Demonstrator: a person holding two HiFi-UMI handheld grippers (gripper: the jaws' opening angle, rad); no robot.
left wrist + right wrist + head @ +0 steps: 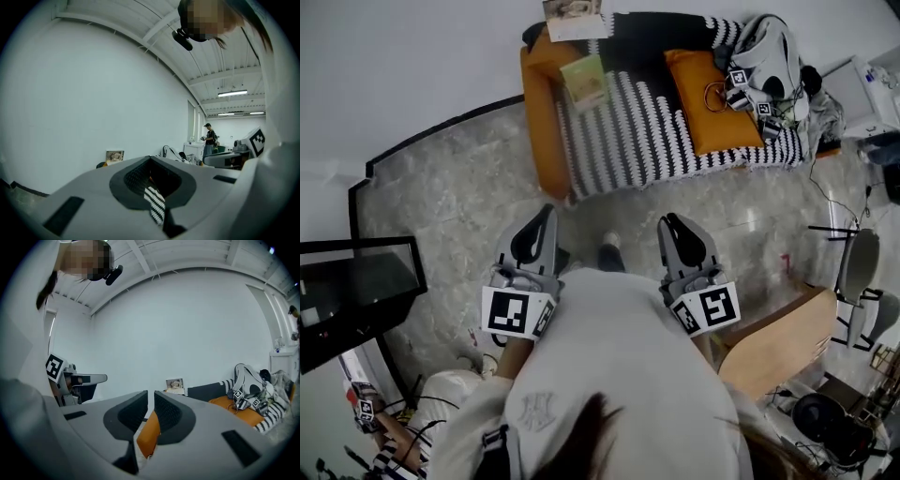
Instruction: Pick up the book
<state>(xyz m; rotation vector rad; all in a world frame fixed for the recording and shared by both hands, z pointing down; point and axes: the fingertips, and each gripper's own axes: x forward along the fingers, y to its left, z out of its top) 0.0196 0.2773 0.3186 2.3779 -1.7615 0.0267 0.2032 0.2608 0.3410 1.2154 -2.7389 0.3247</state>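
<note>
White-shirted shoulders (600,361) of the person fill the near edge of the head view. Both arms run forward from them, so the two tools ride side by side and point far, toward the sofa.

Sofa (539,127): orange, set across the far side of the marble floor (459,187), draped with a black-and-white striped throw (647,131). It is well apart from both tools. Judged an approach, not a reach.

Orange cushion (701,98) lies on the throw, right of centre. White bag (773,42) is heaped at the right end.

Left gripper (548,214): jaws together, nothing between them. Only a sliver of striped throw shows through the slit.

Right gripper (671,223): jaws closed to a hairline, empty, with the orange sofa arm seen beyond. Closed jaws make sense with nothing in reach. They must part before any grasp.

Book (586,82): greenish, flat on the throw near the sofa's left end, untouched. Lying flat, it likely wants a jaw slid under one edge.

Picture-fronted print (575,17) leans at the wall behind the book. Second book or frame, cannot tell.
</note>
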